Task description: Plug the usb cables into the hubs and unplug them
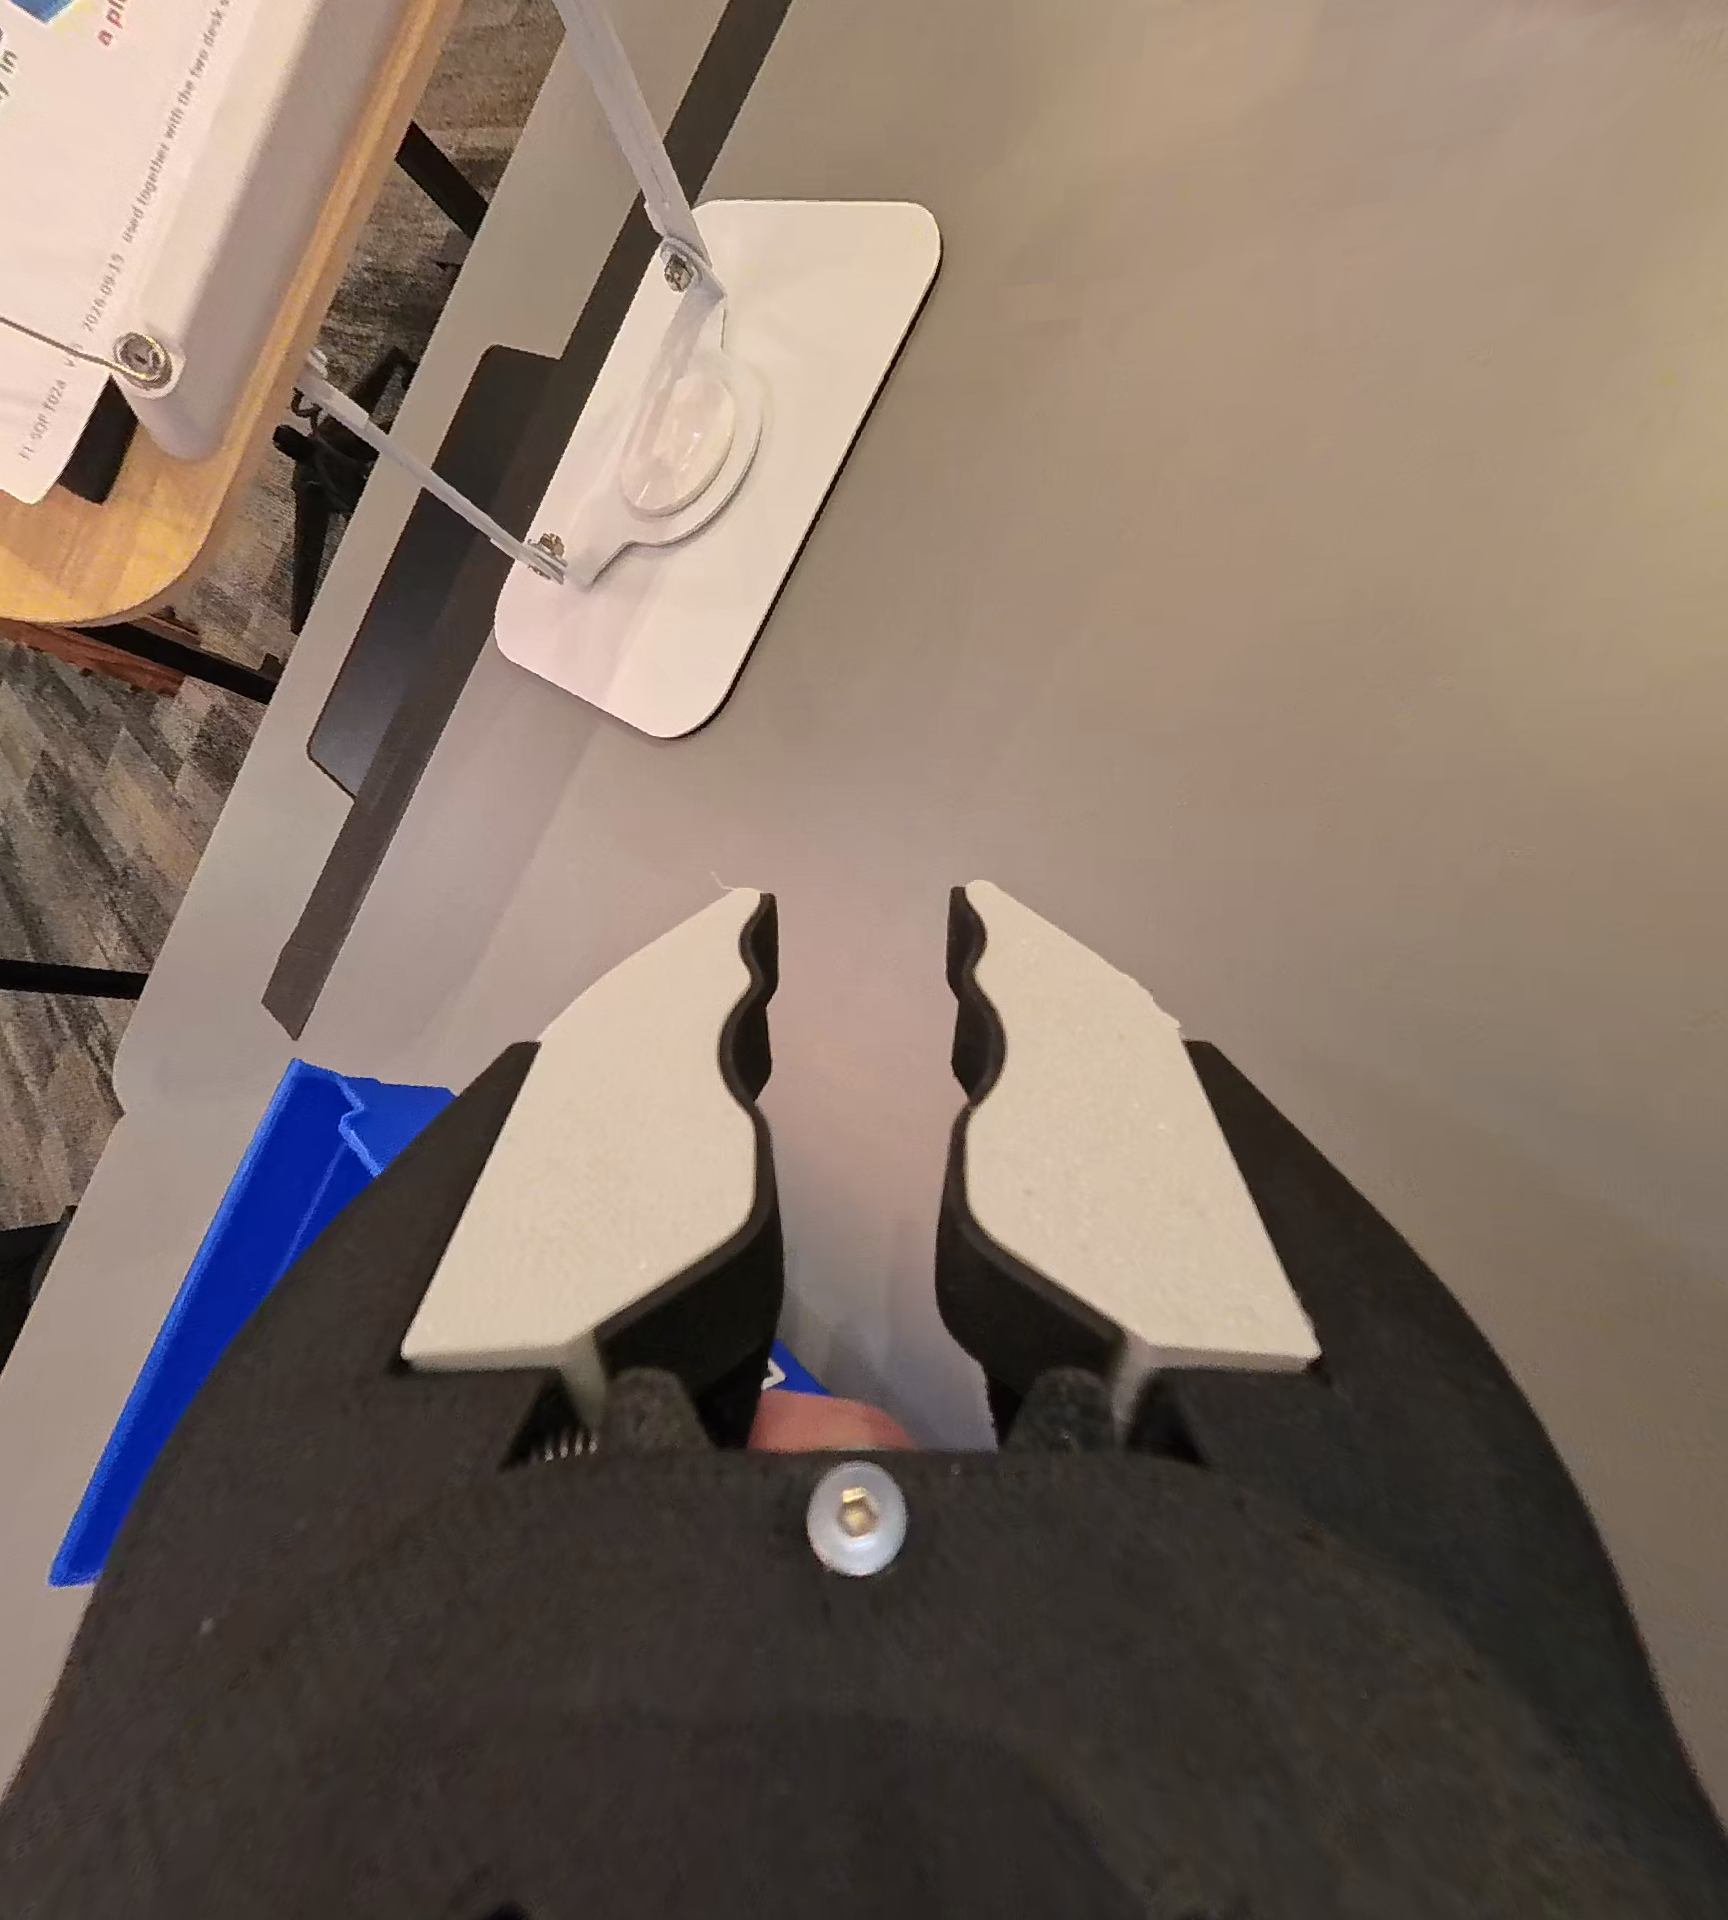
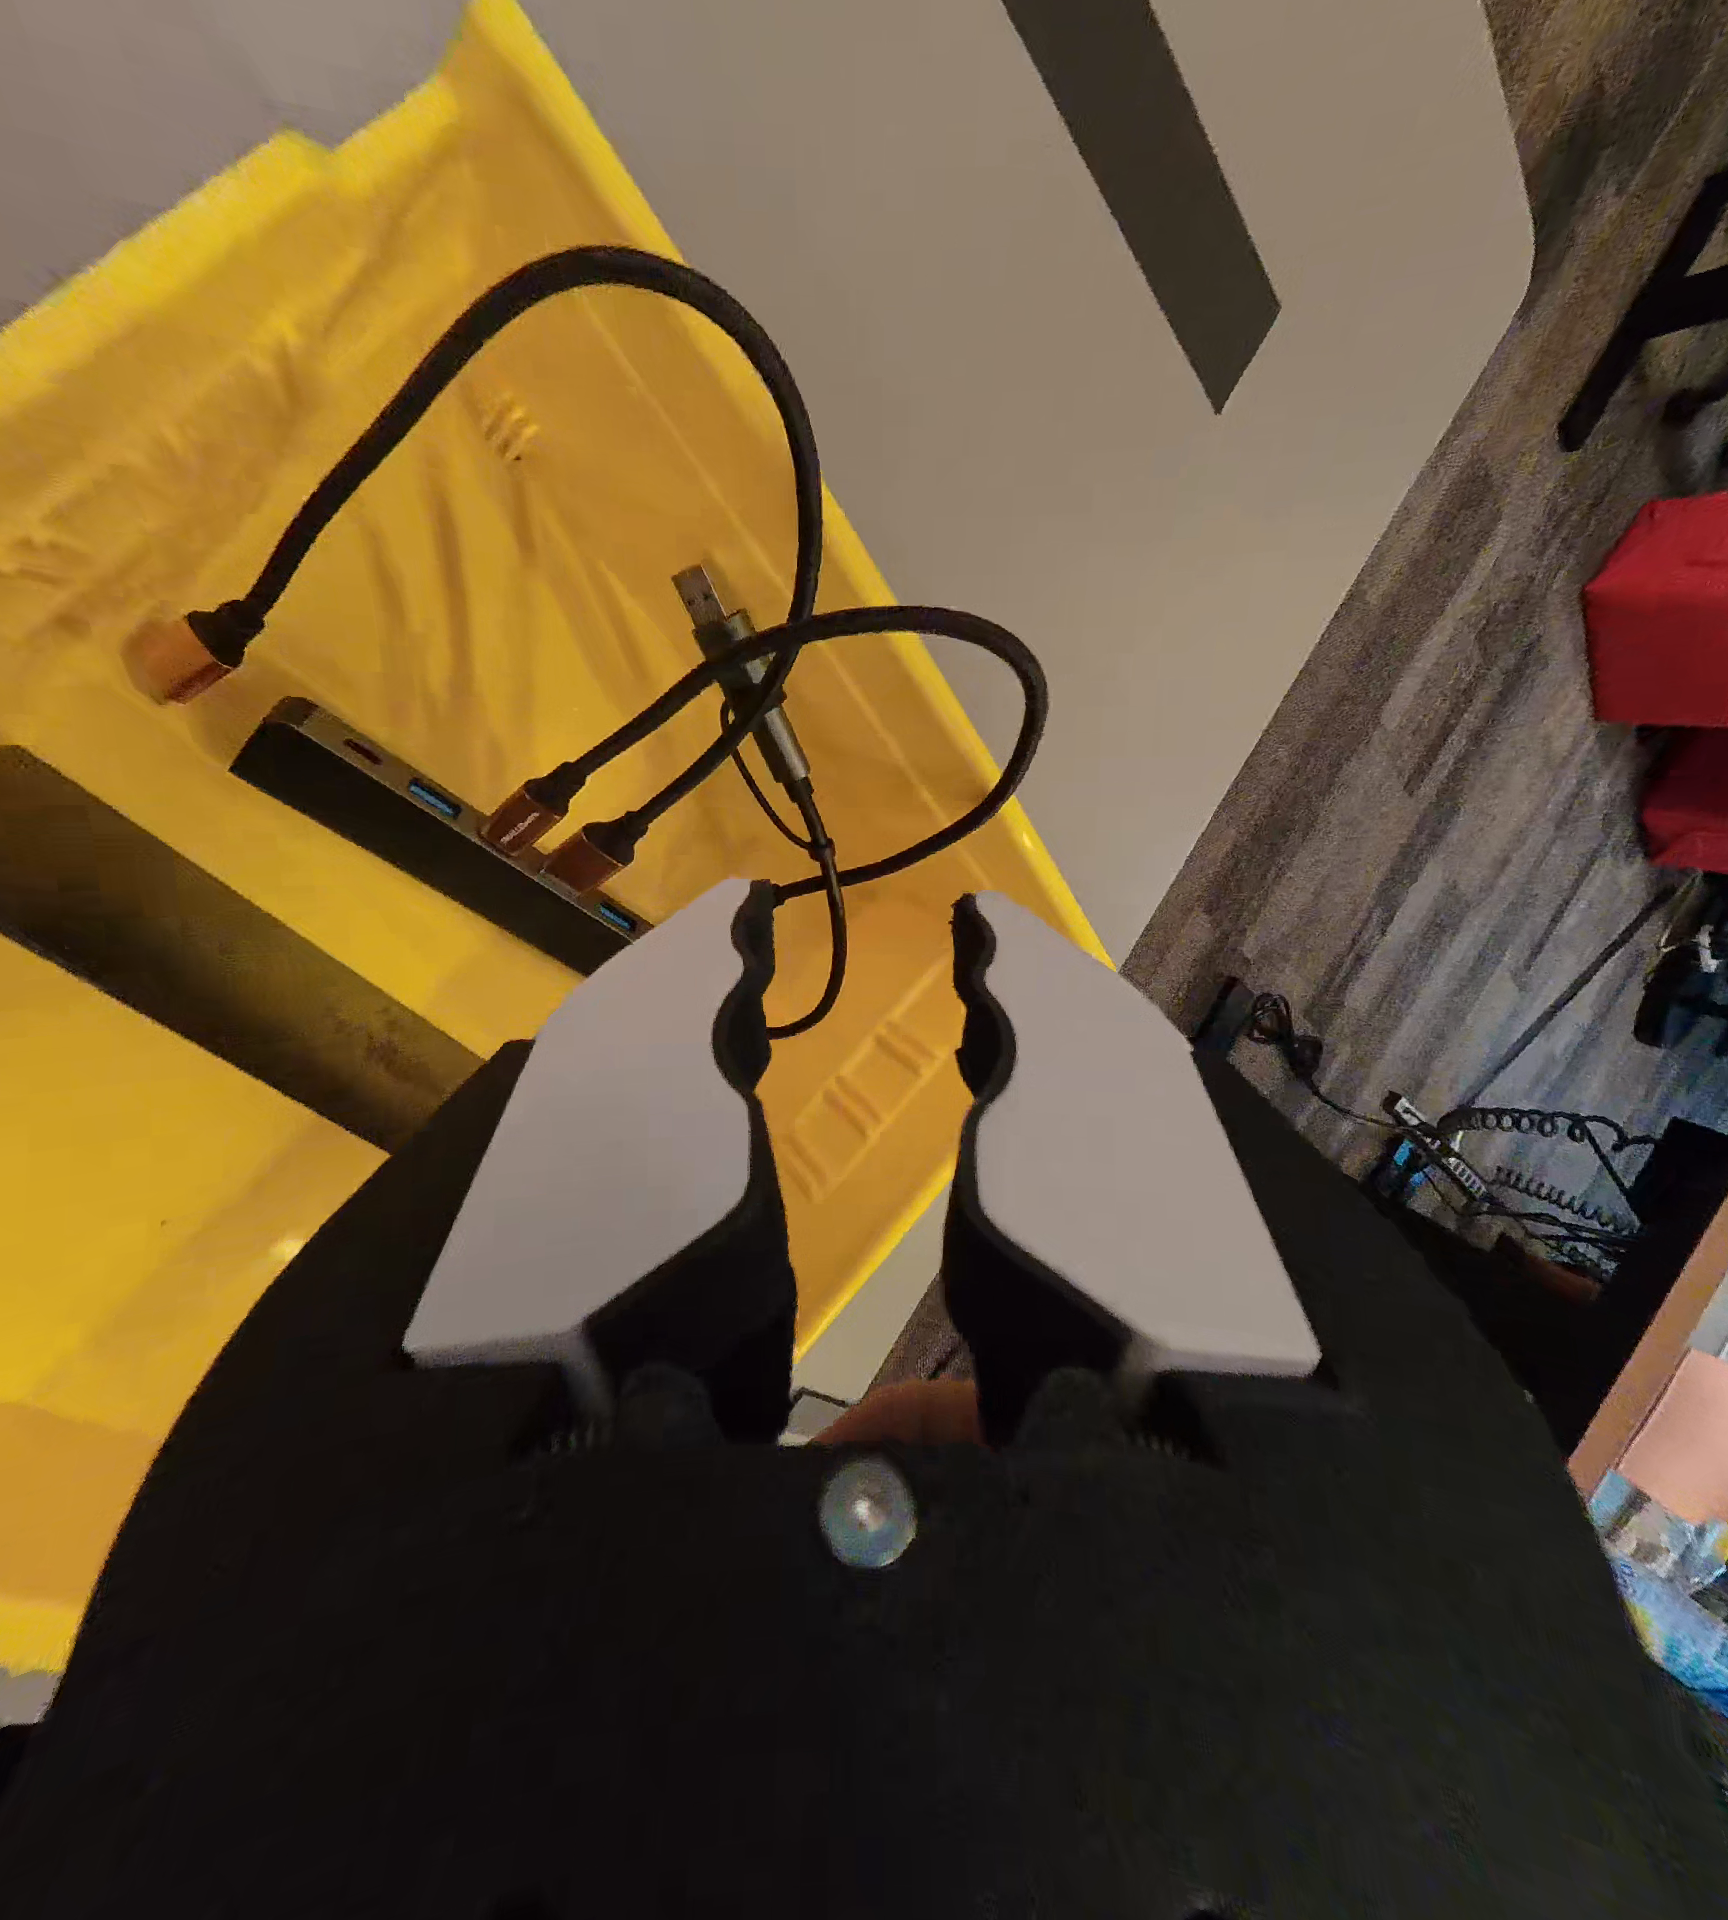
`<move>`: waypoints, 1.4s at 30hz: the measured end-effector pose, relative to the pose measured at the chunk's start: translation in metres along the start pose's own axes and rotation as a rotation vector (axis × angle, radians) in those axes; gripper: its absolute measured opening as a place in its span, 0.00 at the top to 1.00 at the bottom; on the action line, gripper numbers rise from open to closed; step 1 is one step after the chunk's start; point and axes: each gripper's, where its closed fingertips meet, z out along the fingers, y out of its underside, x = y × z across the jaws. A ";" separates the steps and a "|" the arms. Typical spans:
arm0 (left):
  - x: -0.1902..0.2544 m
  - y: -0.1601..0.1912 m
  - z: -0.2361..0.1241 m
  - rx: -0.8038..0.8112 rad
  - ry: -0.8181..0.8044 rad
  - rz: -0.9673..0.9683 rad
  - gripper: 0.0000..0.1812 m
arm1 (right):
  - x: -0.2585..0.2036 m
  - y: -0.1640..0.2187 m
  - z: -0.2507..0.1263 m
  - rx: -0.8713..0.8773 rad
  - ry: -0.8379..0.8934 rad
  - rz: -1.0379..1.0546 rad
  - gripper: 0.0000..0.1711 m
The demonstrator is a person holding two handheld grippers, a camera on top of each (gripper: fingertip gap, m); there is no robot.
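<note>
In the right wrist view, a slim dark grey USB hub (image 2: 424,821) lies in a bright yellow bin (image 2: 216,436), running diagonally from the middle left of the frame down toward the centre. Its long side shows a row of ports, some with blue inserts. Two black braided cables with copper-coloured plugs are seated side by side in it: one plugged cable (image 2: 527,816) sits to the upper left of the second plugged cable (image 2: 585,857). A loose copper plug (image 2: 182,660) at the far end of one braided cable lies on the bin floor just above the hub's left end. The hub's own thin lead ends in a silver connector (image 2: 725,644) pointing toward the top of the frame, crossing under the braided loops. The right gripper (image 2: 860,904) hangs just below and to the right of the hub, its grey fingers parted wide and holding nothing; its left fingertip overlaps the hub's lower end in the picture, though contact cannot be judged. In the left wrist view, the left gripper (image 1: 862,902) is likewise spread wide and empty above a bare grey table (image 1: 1359,520), with a white stand base (image 1: 839,416) in the upper middle and a blue bin (image 1: 247,1299) at lower left.
</note>
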 end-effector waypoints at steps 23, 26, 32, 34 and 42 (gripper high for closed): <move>-0.093 0.038 -0.074 -0.020 -0.255 -0.100 0.82 | -0.099 -0.032 -0.019 0.247 -0.246 0.191 0.71; -0.138 0.073 -0.107 -0.079 -0.373 -0.174 0.81 | -0.129 -0.031 -0.027 0.213 -0.279 0.144 0.69; -0.177 0.156 -0.143 -0.199 -0.455 -0.325 0.79 | -0.143 -0.036 -0.034 0.263 -0.286 0.186 0.73; -0.177 0.173 -0.140 -0.204 -0.423 -0.382 0.78 | -0.150 -0.039 -0.032 0.252 -0.261 0.138 0.73; -0.159 0.199 -0.107 -0.261 -0.311 -0.369 0.77 | -0.200 -0.054 -0.037 0.310 -0.380 -0.051 0.65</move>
